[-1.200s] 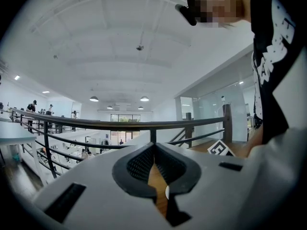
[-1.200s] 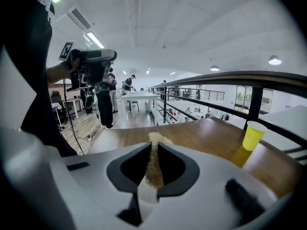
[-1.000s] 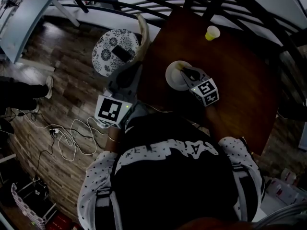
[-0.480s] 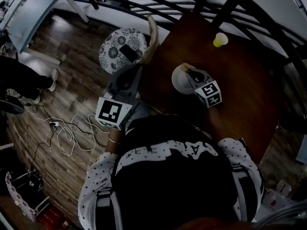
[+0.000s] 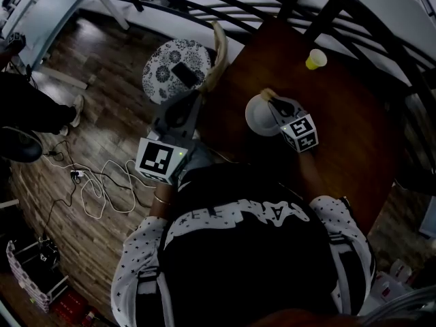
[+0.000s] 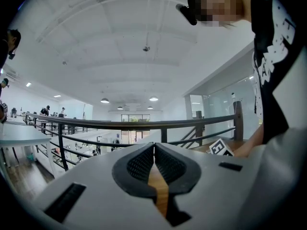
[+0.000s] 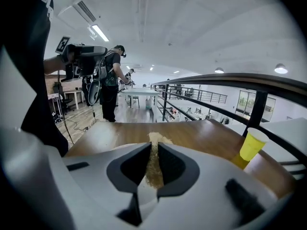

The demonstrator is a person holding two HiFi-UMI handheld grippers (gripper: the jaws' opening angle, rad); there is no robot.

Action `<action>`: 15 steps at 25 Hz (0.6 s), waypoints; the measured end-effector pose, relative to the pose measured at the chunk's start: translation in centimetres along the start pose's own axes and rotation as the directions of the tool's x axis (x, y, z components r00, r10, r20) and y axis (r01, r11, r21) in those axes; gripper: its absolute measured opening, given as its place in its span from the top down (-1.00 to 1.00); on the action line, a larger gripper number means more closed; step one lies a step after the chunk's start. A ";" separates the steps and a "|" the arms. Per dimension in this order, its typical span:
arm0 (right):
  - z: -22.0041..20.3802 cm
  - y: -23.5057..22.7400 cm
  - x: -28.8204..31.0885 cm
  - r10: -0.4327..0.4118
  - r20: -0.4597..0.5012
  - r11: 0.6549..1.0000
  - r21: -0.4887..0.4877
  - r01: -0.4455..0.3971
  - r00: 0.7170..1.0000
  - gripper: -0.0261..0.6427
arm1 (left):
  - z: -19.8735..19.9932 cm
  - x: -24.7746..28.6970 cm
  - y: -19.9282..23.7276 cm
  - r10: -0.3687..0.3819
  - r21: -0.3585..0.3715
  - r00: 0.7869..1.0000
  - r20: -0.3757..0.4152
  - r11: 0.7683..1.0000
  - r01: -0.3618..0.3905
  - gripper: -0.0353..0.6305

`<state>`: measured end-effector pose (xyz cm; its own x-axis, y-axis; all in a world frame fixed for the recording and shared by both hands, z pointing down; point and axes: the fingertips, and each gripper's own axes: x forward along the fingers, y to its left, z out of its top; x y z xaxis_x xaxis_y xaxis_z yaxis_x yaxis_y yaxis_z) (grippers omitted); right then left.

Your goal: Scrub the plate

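Observation:
A white plate (image 5: pixel 256 116) lies on the dark brown table (image 5: pixel 340 121). My right gripper (image 5: pixel 275 103) reaches over the plate's far right side, shut on a tan, coarse scrubber (image 5: pixel 267 94). In the right gripper view the scrubber (image 7: pixel 154 163) fills the gap between the jaws of the right gripper (image 7: pixel 153 150) and pokes out in front. My left gripper (image 5: pixel 195 92) is held off the table's left edge, shut on a long curved wooden piece (image 5: pixel 218 50) that points away. The left gripper view shows that wooden strip (image 6: pixel 159 188) pinched in the left gripper (image 6: pixel 154 146).
A yellow cup (image 5: pixel 315 59) stands at the table's far side, also seen as the cup (image 7: pixel 252 144) to the right. A round patterned stool (image 5: pixel 163 77) with a dark flat object (image 5: pixel 185 72) stands left of the table. Black railings (image 5: pixel 225 9) run beyond. Cables (image 5: pixel 95 189) lie on the wooden floor.
The head view has shifted a little, so everything sits slightly lower and to the right. The right gripper stays over the plate with the scrubber; the left gripper keeps its hold.

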<state>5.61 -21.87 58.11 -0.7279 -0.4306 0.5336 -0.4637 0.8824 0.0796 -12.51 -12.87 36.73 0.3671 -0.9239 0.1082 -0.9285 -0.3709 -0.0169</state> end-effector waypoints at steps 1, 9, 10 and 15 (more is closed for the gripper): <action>0.2 0.1 0.0 0.001 -0.002 1.000 -0.012 -0.001 1.000 0.78 | 0.0 0.1 0.0 -0.001 0.000 1.000 0.000 1.000 0.001 0.85; -0.6 1.2 0.3 0.050 -0.058 0.996 -0.071 -0.055 0.997 0.78 | 0.2 0.5 0.0 -0.003 -0.002 1.000 -0.005 1.000 0.003 0.85; -0.7 1.2 0.4 0.053 -0.059 0.996 -0.073 -0.058 0.997 0.78 | 0.2 0.6 0.0 -0.003 -0.002 1.000 -0.005 1.000 0.003 0.85; -0.9 1.1 0.5 0.058 -0.058 0.996 -0.070 -0.062 0.997 0.78 | 0.1 0.8 0.0 -0.006 -0.002 1.000 -0.009 1.000 0.006 0.85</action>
<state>5.22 -20.93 59.19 -0.7235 -0.3666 0.5849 -0.3810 0.9186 0.1045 -12.16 -13.62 36.75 0.3721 -0.9207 0.1173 -0.9264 -0.3762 -0.0140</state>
